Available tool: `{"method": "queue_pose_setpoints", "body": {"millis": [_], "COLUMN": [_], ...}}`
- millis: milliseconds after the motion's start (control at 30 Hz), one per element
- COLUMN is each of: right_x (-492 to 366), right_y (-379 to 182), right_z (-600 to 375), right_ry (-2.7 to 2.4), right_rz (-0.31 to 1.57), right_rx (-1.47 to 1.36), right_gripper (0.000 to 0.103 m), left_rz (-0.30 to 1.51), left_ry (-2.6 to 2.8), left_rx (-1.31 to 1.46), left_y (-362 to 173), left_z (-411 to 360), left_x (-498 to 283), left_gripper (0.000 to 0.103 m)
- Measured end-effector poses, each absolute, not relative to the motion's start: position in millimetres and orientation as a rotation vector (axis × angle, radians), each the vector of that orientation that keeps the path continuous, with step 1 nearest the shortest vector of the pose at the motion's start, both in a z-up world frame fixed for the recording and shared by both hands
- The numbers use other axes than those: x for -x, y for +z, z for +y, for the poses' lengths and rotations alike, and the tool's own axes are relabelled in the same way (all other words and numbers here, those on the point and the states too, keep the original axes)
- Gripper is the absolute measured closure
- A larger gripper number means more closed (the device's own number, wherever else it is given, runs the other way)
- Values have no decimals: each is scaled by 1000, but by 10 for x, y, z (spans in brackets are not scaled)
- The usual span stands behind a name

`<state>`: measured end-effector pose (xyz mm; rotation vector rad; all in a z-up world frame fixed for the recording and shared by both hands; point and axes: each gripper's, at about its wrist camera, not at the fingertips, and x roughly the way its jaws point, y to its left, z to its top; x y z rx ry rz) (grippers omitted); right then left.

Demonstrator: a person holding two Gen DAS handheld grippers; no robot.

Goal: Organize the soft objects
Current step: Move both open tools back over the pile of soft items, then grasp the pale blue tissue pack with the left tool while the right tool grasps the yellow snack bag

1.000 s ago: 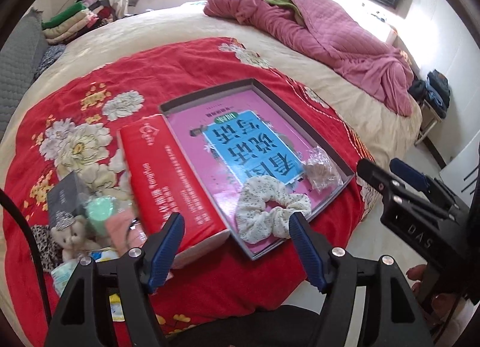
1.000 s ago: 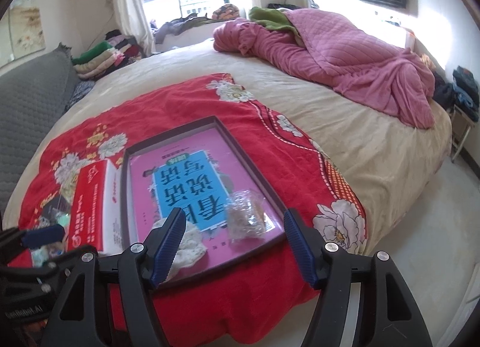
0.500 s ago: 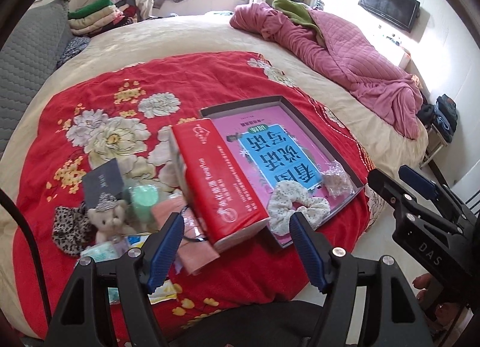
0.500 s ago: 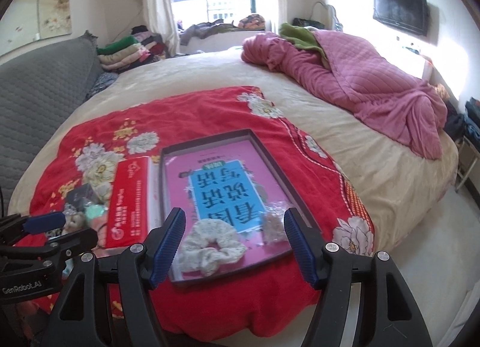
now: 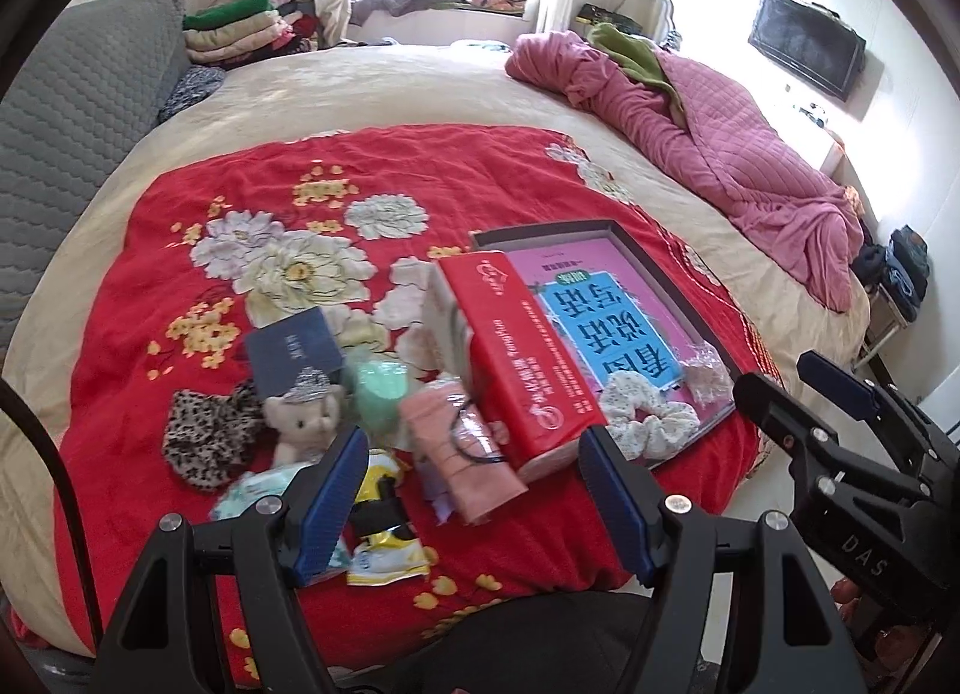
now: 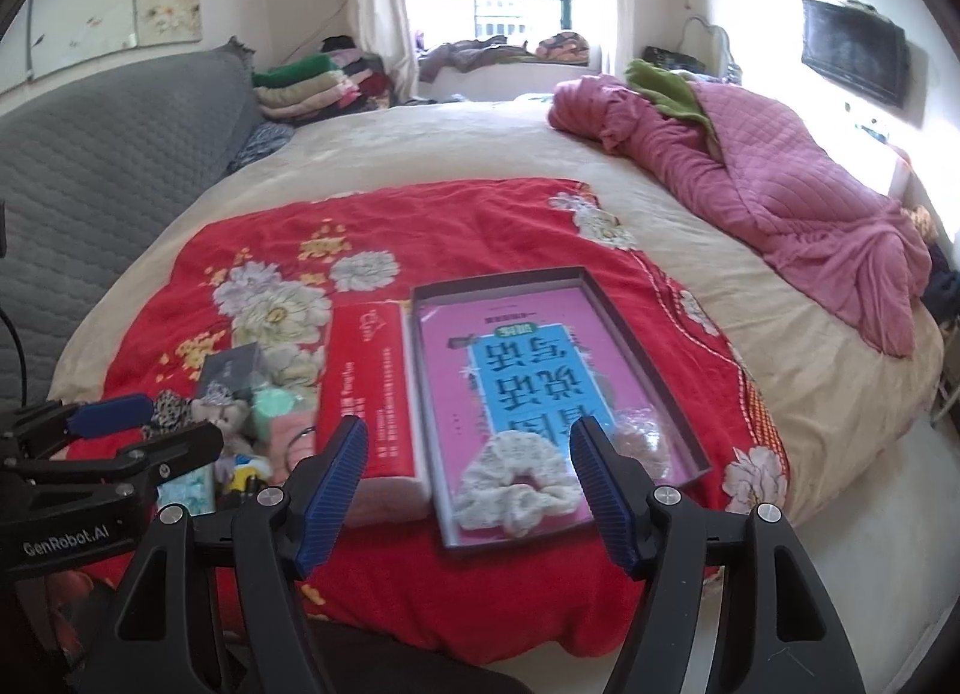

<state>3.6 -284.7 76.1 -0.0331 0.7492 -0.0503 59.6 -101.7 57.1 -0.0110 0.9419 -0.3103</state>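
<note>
A shallow dark box (image 5: 660, 268) with a pink and blue lining lies on the red flowered blanket (image 5: 240, 166). In it lie a white scrunchie (image 5: 645, 421) and a clear scrunchie (image 5: 705, 376); both also show in the right wrist view, white scrunchie (image 6: 516, 487), box (image 6: 624, 322). Left of a red box lid (image 5: 516, 370) lies a pile: leopard scrunchie (image 5: 204, 436), small teddy bear (image 5: 303, 424), green pouch (image 5: 378, 394), pink cloth (image 5: 450, 448). My left gripper (image 5: 474, 499) is open and empty above the pile's near edge. My right gripper (image 6: 465, 484) is open and empty near the white scrunchie.
A dark blue booklet (image 5: 294, 349) and yellow packets (image 5: 384, 556) lie in the pile. A pink quilt (image 5: 720, 136) is bunched at the far right of the bed. Folded clothes (image 5: 240, 28) are stacked at the back left beside a grey headboard (image 5: 72, 112).
Both grippers have pulled back and swung left. The pile of soft things has come into fuller view of the left wrist. Both stay open and empty.
</note>
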Motion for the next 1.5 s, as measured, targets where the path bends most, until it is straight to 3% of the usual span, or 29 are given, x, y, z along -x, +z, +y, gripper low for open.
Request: {"method": "queue_pose_setpoints", "body": {"millis": [933, 1500], "right_x": [-47, -115], "right_y": [669, 1], "right_z": [-1990, -1706], "right_ry": [97, 173], "right_rz": [764, 905], "right_rx": [176, 227], "right_gripper": [31, 31], "left_rz": [966, 1186], "left_ry": [-49, -97], "left_rx": [222, 86], "left_y": [454, -444], "left_z": [698, -15], "left_x": [-557, -701], "left_gripper": [31, 31]}}
